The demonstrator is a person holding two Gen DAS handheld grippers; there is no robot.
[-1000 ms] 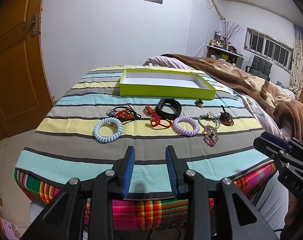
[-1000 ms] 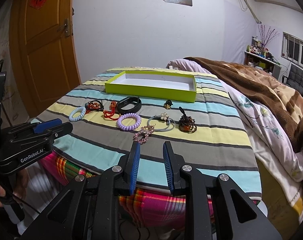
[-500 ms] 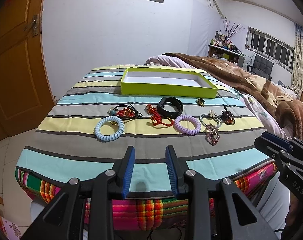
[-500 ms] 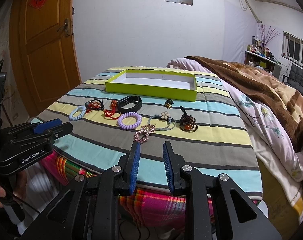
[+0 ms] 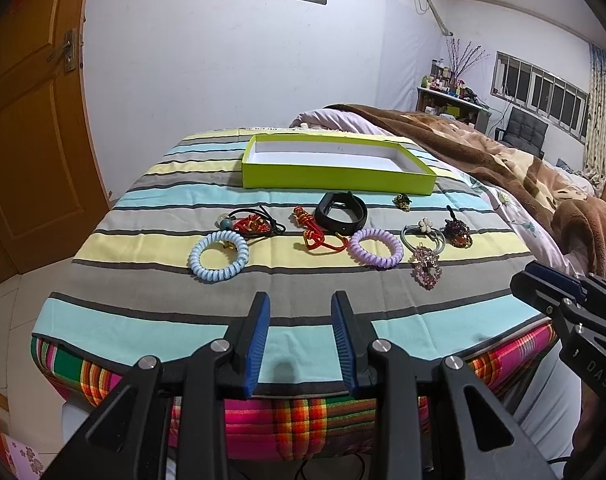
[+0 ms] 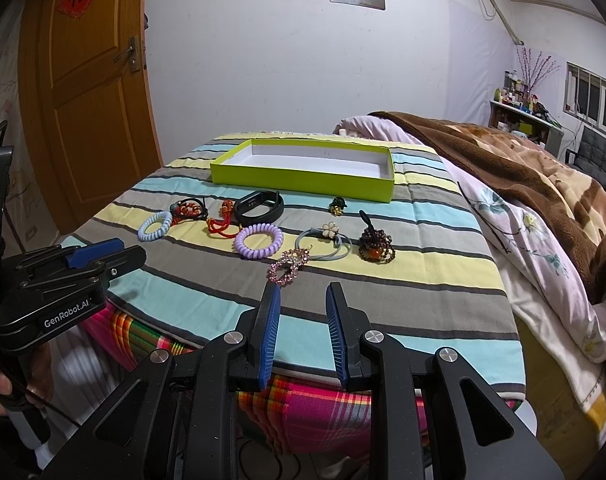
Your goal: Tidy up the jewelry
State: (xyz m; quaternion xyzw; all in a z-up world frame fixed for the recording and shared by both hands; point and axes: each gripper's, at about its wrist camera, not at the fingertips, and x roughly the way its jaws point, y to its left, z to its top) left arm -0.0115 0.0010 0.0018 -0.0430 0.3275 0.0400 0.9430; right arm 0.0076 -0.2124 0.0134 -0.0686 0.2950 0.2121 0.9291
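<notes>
An empty lime-green tray sits at the far side of the striped table. In front of it lie several pieces: a blue coil hair tie, a red bead piece on a black cord, a red knot cord, a black band, a purple coil tie, a pink rhinestone clip, a flower hair tie and a dark beaded piece. My left gripper and right gripper are open and empty above the table's near edge.
A small green-gold brooch lies near the tray. A bed with a brown blanket stands to the right. A wooden door is at the left. The table's near edge has a plaid cloth hanging down.
Both grippers have drifted slightly; the table and jewelry sit a little higher in the views. Nothing was picked up or moved.
</notes>
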